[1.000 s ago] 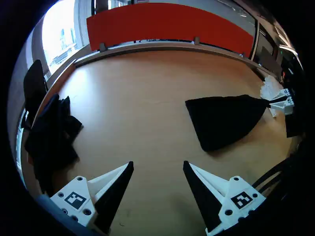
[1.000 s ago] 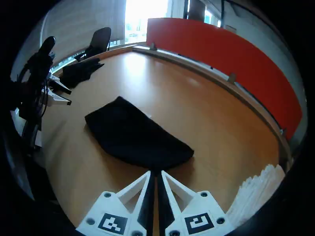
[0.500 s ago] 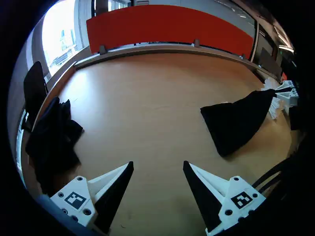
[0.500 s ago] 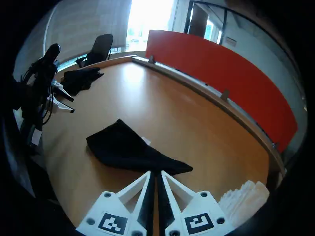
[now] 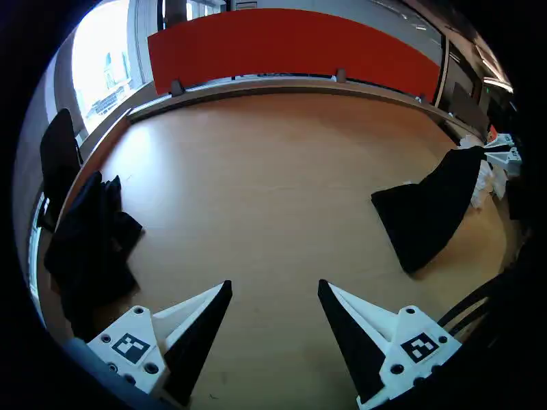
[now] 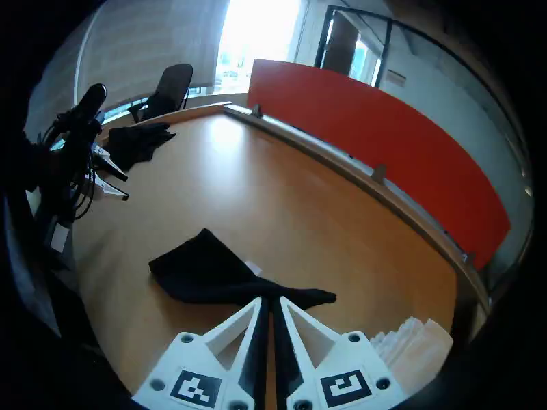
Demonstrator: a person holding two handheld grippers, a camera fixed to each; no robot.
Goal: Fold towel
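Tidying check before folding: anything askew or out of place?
The black towel hangs bunched and slanted from the right gripper, its far end on the table. A dark cloth heap lies crumpled by the table's edge.

Office setting is indicated. A wide wooden desk is bounded along its far edge by a red divider screen. A black office chair is parked at one end. Large bright windows are seen behind.
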